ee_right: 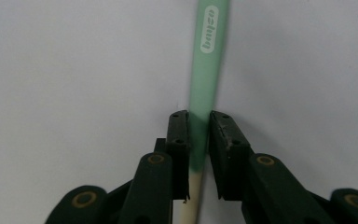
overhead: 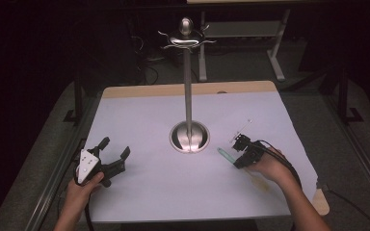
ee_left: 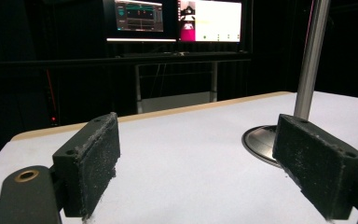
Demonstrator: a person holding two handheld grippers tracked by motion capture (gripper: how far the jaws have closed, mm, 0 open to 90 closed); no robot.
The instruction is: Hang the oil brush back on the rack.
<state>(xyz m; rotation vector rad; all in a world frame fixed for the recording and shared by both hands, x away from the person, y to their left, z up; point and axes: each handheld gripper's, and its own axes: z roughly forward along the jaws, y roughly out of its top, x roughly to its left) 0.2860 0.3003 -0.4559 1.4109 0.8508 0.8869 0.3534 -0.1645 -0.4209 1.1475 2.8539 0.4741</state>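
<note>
A long utensil with a pale green handle [ee_right: 208, 60] and a cream lower part lies flat on the white table [overhead: 144, 115] at the right; its green end [overhead: 224, 155] points toward the stand. My right gripper [ee_right: 199, 123] points down at it with both pads against the handle, just above where green meets cream. In the high view the right gripper [overhead: 237, 162] is held by a hand. My left gripper [overhead: 115, 147] rests at the table's left front, jaws wide apart and nothing between them [ee_left: 200, 154].
A tall metal stand rises from a round base [overhead: 189, 137] at the table's middle, with curved hooks at its top [overhead: 185, 38]; its pole [ee_left: 310, 60] stands past my left gripper. Lit monitors [ee_left: 175, 18] and desk frames lie beyond the far edge.
</note>
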